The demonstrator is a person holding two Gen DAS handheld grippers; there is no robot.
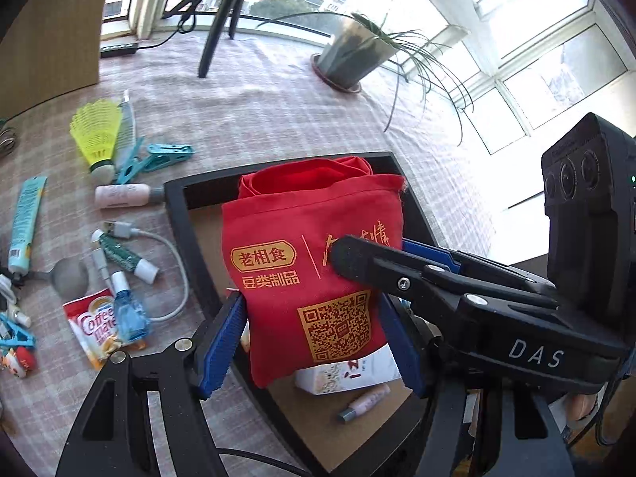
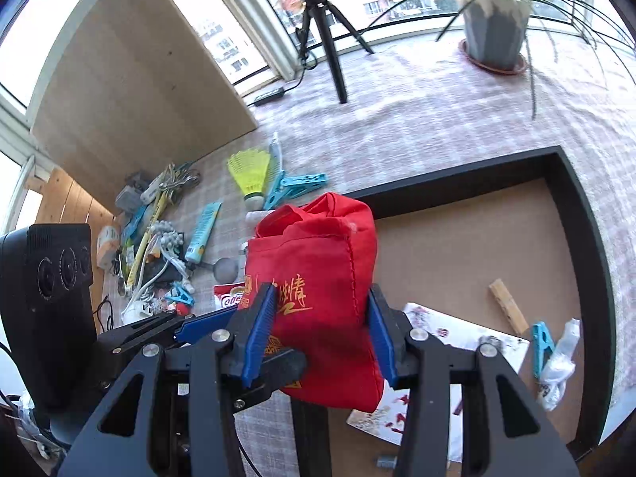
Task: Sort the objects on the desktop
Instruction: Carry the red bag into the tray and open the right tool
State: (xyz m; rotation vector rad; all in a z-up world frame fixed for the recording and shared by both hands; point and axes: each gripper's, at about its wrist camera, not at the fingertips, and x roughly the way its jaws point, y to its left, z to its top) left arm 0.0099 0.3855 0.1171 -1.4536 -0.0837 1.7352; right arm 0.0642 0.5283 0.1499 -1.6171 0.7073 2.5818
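- Checked cloth covers the desk (image 1: pixel 278 119).
- Both the left gripper (image 1: pixel 314 342) and the right gripper (image 2: pixel 322 334) squeeze the red bag (image 1: pixel 314 262), held above the black tray (image 2: pixel 588 214).

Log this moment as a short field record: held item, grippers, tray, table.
held item: red bag, gripped from two sides above the tray
left gripper: shut on the bag's lower part
right gripper: shut on the bag's side
tray: black rim, brown floor; holds a blue clip, a wooden clip, a printed card
table: yellow shuttlecock, white cable, tubes, left of the tray
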